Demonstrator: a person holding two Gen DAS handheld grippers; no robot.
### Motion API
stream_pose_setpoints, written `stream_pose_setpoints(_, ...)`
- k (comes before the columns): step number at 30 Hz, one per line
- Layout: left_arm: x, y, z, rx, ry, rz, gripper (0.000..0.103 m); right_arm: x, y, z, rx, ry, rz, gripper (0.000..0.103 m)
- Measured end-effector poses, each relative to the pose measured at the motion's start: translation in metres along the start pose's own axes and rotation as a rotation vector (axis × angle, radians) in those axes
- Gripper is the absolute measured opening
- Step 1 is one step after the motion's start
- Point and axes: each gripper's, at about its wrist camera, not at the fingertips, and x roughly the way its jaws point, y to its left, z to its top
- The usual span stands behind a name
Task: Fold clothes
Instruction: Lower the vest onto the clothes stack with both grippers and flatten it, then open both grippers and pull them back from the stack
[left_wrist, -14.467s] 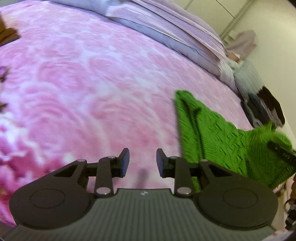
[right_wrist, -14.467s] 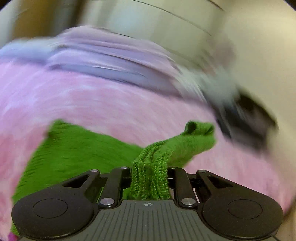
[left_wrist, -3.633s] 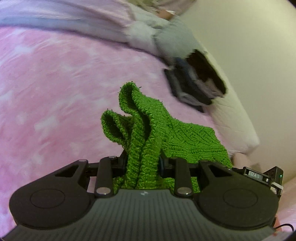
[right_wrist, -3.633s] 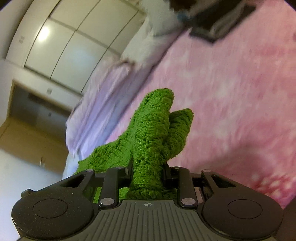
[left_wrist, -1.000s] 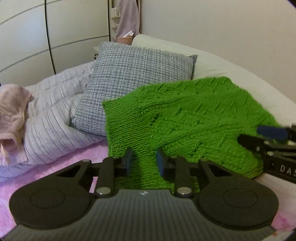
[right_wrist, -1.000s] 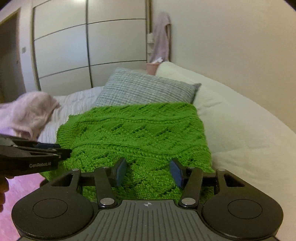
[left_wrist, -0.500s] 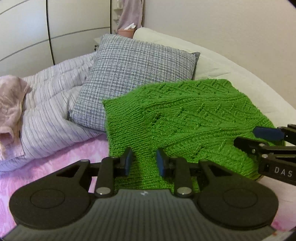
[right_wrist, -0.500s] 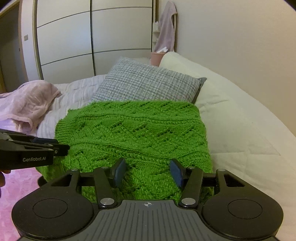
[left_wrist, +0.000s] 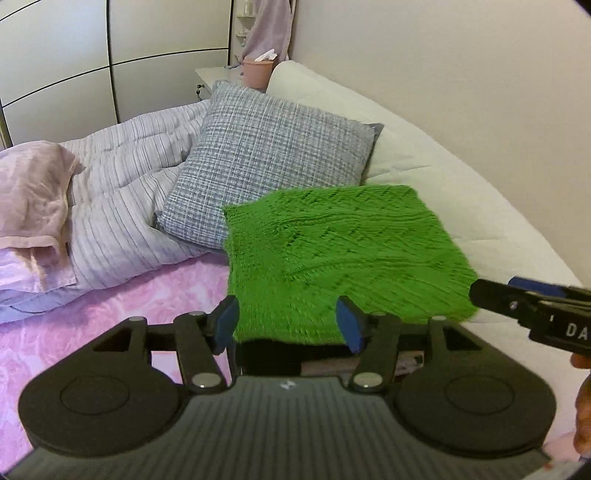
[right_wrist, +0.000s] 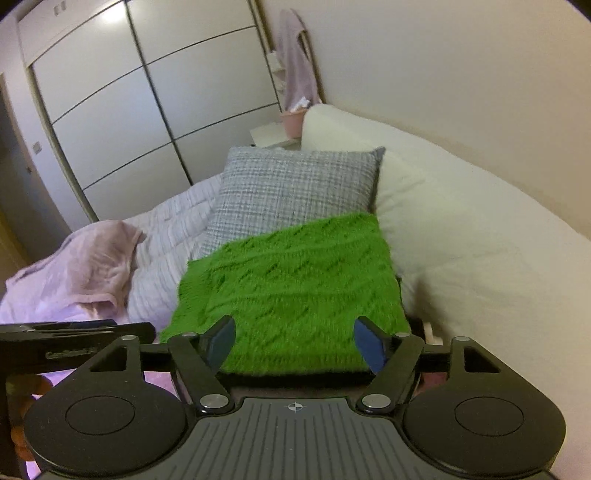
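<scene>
The green knitted sweater (left_wrist: 340, 258) lies folded into a flat, roughly square packet at the head end of the bed (left_wrist: 110, 325), its far edge against the lower part of a grey checked cushion (left_wrist: 273, 162) and its right side beside a long cream bolster (left_wrist: 461, 192) that runs along the wall. It rests on top of something dark, of which only a thin strip shows beneath its near edge; what that is cannot be made out. The left tongs (left_wrist: 288, 325) stand wide apart with nothing between them, their blue-padded tips flanking the near edge of the sweater without gripping it. The right tongs (right_wrist: 295, 343) are likewise spread wide and hold nothing, poised just in front of the same near edge, a little to the right of the left pair. In the left wrist view the body of the right tool reaches in from the right edge, with part of a hand (left_wrist: 583, 406) behind it; in the right wrist view the left tool crosses the lower left corner. The bed carries a pink flowered cover, and to the left of the cushion lie a striped lilac quilt (left_wrist: 122, 206) and a crumpled pale pink cloth (right_wrist: 85, 269). Behind stand white sliding wardrobe doors (right_wrist: 140, 110) and a pink pot (left_wrist: 256, 72) on a small stand
</scene>
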Motion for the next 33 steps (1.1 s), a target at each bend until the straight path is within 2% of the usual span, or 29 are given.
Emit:
stream_pose_setpoints(6, -0.057, 0.001, -0.025, 0.003, -0.008, -0.029, 0.066, -0.047, 0.017, -0.023, -0.022, 0.034, -0.026, 0.069)
stream_pose_setpoints(10, -0.092, 0.005, -0.055, -0.004, 0.009, -0.042, 0.067, -0.082, 0.033, -0.051, -0.034, 0.049, -0.038, 0.069)
stream_pose_setpoints(13, -0.119, 0.010, -0.078, -0.011, 0.028, -0.057, 0.072, -0.108, 0.045, -0.073, -0.041, 0.055, -0.036, 0.069)
stream_pose_setpoints(26, -0.230, 0.030, -0.167, 0.031, 0.025, -0.102, 0.075, -0.210, 0.108, -0.158, -0.031, 0.040, -0.073, 0.069)
stream_pose_setpoints(33, -0.271, 0.031, -0.208, 0.054, 0.033, -0.114, 0.077, -0.252, 0.130, -0.197, -0.032, 0.045, -0.074, 0.069)
